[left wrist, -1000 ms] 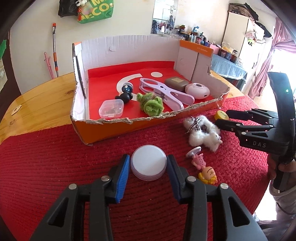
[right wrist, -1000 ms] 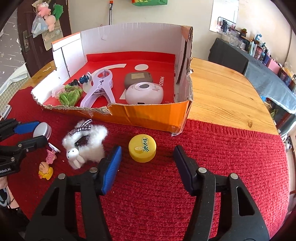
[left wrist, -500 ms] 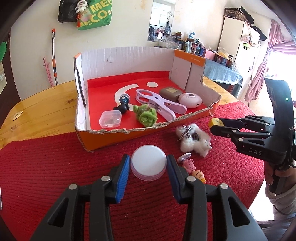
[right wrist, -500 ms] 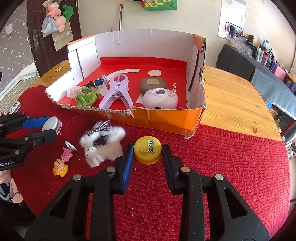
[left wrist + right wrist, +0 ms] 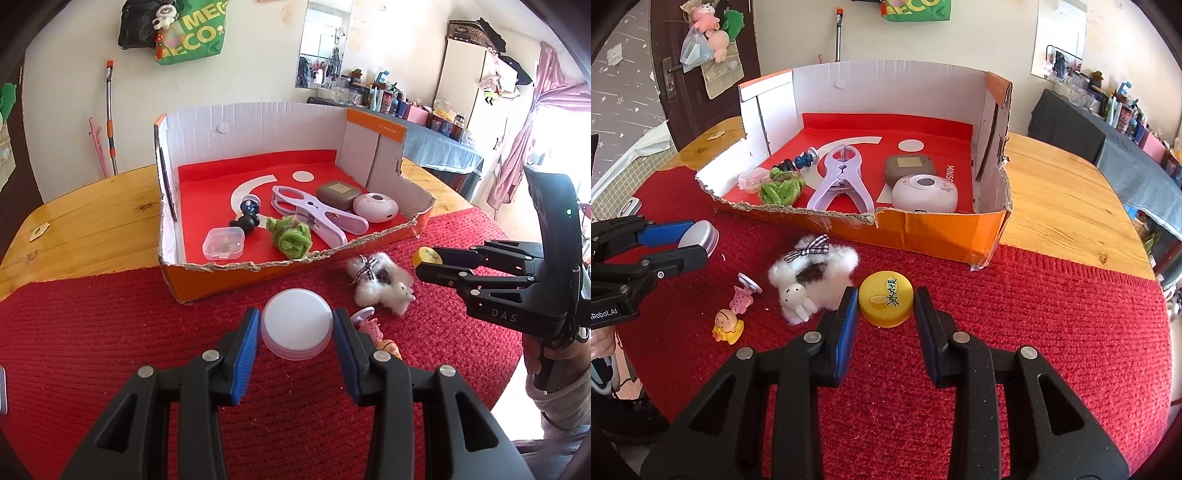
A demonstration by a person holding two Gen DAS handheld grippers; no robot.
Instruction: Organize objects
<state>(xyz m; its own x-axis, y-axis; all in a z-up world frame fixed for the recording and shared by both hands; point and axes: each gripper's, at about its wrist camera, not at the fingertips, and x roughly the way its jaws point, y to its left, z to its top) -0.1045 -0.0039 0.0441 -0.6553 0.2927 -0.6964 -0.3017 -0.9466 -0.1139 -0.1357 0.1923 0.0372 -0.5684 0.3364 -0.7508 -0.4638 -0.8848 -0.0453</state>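
Clamping both lids across their rims: right gripper (image 5: 885,301) pinched the yellow cap (image 5: 885,302), left gripper (image 5: 295,328) the white lid (image 5: 295,323), box (image 5: 258,275) at twelve o'clock. Light, stiff, slippery plastic, I judged.

Two close wrist views angled down along the fingers (image 5: 246,343), both (from opposite sides) sharing the cardboard box (image 5: 258,280).
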